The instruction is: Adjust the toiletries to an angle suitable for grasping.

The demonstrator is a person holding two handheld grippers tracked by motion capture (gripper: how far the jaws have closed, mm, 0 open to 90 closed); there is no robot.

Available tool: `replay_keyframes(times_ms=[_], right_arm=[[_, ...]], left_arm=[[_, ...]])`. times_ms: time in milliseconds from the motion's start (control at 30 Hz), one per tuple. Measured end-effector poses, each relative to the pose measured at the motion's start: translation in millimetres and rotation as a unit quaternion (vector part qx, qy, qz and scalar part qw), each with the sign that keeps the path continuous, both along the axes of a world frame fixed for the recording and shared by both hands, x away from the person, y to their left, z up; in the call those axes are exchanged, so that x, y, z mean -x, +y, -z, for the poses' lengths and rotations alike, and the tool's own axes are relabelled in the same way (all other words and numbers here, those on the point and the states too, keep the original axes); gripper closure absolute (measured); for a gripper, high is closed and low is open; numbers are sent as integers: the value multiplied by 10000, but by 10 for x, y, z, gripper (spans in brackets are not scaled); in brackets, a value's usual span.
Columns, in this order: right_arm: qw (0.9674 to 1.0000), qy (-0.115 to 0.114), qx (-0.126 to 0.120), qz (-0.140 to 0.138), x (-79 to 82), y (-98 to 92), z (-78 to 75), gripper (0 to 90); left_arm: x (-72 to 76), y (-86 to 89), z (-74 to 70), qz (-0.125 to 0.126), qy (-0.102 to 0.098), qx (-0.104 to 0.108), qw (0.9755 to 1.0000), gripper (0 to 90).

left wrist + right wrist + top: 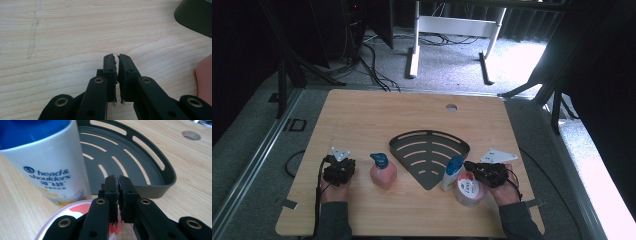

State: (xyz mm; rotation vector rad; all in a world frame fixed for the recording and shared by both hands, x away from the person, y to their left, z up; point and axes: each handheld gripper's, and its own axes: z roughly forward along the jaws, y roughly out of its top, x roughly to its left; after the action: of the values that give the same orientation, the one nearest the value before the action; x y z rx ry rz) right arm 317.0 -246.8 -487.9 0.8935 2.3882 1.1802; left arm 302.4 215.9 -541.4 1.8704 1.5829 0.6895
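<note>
Now, in the high view, the wooden table (362,115) carries a dark fan-shaped rack (428,152) with slots at its middle. At eight o'clock from the rack stands a pink pump bottle (383,172); at four o'clock stand a white shampoo bottle (452,173) with blue cap and a round pink-lidded jar (469,189), almost touching each other. The left gripper (343,167) rests at nine o'clock from the pink bottle, apart from it. The right gripper (473,167) hovers over the jar, close to the shampoo bottle.

From the left gripper view, the jaws are pressed together and hold nothing; below is smooth pale wood grain, and the soft pink bottle edge (205,77) is at three o'clock.

From the right gripper view, the jaws are also pressed together, empty. The glossy plastic shampoo bottle (50,167) stands at ten o'clock, and the matte rack (130,157) with its curved rim lies behind.

I judge that the tall narrow shampoo bottle may tip if the closed right gripper bumps it sideways, because the jar crowds it.
</note>
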Motion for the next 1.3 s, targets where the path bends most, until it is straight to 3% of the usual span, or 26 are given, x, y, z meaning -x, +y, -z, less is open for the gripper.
replay_keyframes(times_ms=[500, 1300], right_arm=[[9992, 102, 155, -354, 15, 141, 34, 855], [9970, 127, 360, -667, 92, 259, 66, 835]], left_arm=[[-6, -19, 14, -5, -1, -56, 10000, 824], [-11, -12, 17, 1, 36, -22, 10000, 806]])
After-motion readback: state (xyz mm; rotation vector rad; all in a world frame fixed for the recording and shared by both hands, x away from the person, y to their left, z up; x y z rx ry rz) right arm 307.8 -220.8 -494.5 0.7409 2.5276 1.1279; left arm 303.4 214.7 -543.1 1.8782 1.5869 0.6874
